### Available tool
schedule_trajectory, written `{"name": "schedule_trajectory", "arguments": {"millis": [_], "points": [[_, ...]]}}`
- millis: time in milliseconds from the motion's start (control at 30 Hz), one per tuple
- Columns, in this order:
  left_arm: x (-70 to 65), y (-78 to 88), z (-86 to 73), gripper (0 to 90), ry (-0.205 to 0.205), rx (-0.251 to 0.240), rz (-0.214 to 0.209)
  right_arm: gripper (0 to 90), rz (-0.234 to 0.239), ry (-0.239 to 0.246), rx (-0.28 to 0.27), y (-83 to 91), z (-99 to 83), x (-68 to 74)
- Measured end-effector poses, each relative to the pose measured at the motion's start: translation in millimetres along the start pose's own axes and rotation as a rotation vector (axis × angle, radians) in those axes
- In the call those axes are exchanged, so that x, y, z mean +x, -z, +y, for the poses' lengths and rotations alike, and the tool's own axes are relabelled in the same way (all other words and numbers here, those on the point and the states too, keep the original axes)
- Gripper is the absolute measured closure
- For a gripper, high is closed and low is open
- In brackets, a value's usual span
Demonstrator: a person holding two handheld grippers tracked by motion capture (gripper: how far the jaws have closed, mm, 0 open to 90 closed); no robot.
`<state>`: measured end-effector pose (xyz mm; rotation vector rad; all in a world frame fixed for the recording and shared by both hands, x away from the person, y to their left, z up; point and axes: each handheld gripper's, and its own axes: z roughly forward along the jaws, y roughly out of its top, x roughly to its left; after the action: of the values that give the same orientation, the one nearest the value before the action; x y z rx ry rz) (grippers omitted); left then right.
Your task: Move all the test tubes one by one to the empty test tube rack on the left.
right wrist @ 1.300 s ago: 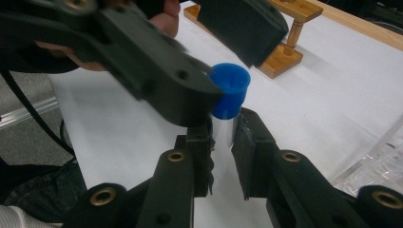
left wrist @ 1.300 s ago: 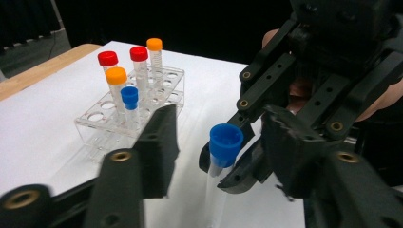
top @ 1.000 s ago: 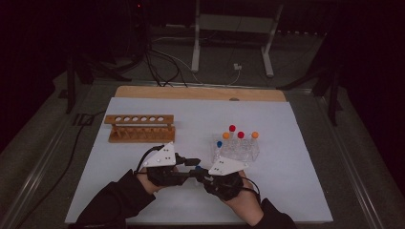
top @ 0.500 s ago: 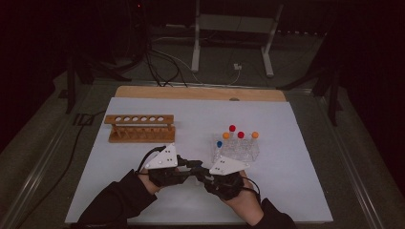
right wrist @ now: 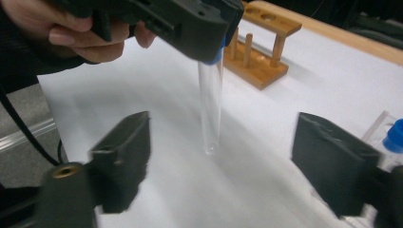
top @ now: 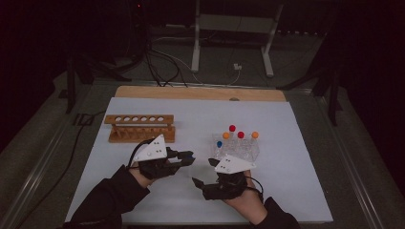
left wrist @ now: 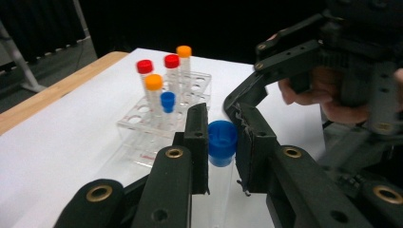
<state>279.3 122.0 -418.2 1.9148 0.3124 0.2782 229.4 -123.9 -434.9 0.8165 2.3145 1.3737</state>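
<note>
Here, a blue-capped tube (right wrist: 211,109) is clamped at its cap in the left gripper (left wrist: 222,142) and hung upright, probably to be passed on. Beside it, the right gripper (right wrist: 221,164) is spread wide, empty. Beyond the tube, a clear rack (top: 237,148) and a wooden rack (top: 139,128) are set on a white sheet (top: 296,157), the room behind left dark.

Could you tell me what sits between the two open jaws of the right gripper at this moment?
In the right gripper view, a clear test tube hangs upright in the gap, touching neither jaw; the left gripper holds it by its blue cap above bare white table.
</note>
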Motion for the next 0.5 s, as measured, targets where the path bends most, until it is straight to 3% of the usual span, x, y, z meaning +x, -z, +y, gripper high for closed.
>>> {"name": "schedule_trajectory", "arguments": {"millis": [33, 200, 233, 500], "points": [[2.1, 1.7, 0.4, 77.6, 0.004, 0.0, 0.009, 14.4, 0.005, -0.009, -0.016, 1.0, 0.4, 0.0], [11.7, 9.2, 3.2, 77.6, 0.01, 0.001, 0.042, 10.2, 0.02, 0.002, -0.036, 3.3, 0.9, 0.8], [14.0, 11.2, 4.2, 77.6, 0.011, 0.002, 0.05, 4.1, 0.04, 0.008, -0.037, 3.4, 0.6, 0.3], [29.7, 26.1, 12.4, 77.6, 0.006, 0.004, 0.113, 0.0, 0.076, 0.005, -0.055, 6.3, -0.1, -1.8]]}}
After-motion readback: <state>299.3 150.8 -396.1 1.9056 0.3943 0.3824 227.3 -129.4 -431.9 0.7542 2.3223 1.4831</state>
